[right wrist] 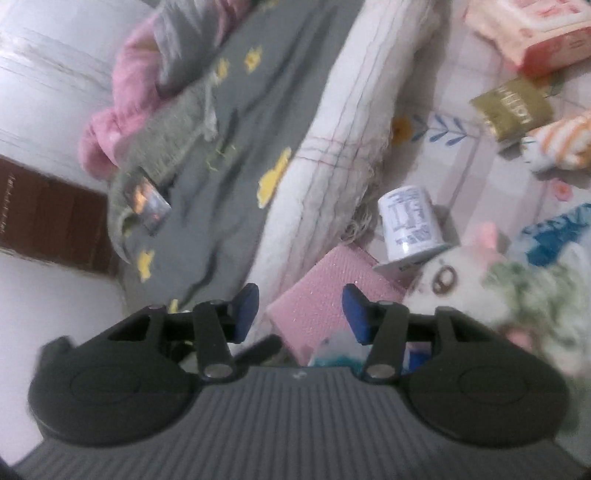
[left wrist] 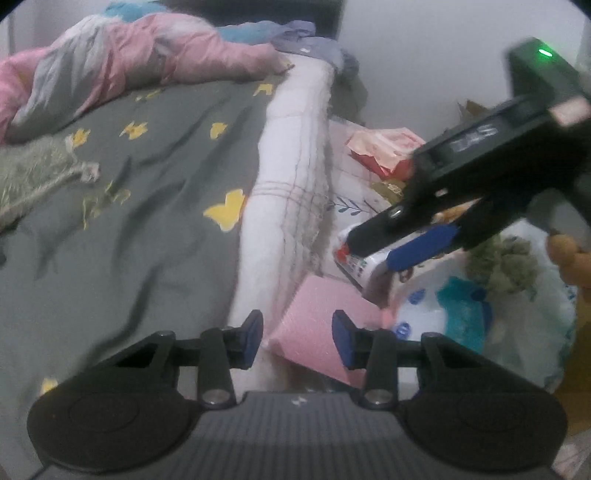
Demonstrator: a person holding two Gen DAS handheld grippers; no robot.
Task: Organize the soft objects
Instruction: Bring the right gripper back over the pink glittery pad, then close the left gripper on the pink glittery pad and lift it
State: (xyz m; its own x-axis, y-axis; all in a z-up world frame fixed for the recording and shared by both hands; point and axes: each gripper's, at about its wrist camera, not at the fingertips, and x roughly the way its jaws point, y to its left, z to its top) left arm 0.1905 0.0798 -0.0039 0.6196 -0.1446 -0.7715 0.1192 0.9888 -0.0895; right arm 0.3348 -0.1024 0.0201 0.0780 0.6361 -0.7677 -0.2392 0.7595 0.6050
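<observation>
A pink textured pad [left wrist: 317, 328] lies at the edge of the grey-green bedspread [left wrist: 147, 229]. My left gripper [left wrist: 297, 339] hovers over the pad with its jaws apart, and a gap shows beside the left pad. The pink pad [right wrist: 325, 295] also lies just beyond my right gripper [right wrist: 301, 314], which is open and holds nothing. In the left wrist view the right gripper [left wrist: 371, 253] reaches in from the right above an upturned white cup [left wrist: 356, 264]. A white plush toy [right wrist: 450, 280] and a green-and-white soft thing [right wrist: 535, 295] lie right of the cup [right wrist: 408, 225].
A rolled white quilt [left wrist: 291, 166] runs along the bed's edge, with a pink quilt [left wrist: 147, 59] at the far end. A teal cloth [left wrist: 465, 314] lies on a white bag. Tissue pack [right wrist: 535, 33], gold packet [right wrist: 513, 107], striped orange cloth [right wrist: 561, 144] and orange plush [left wrist: 567, 258] lie nearby.
</observation>
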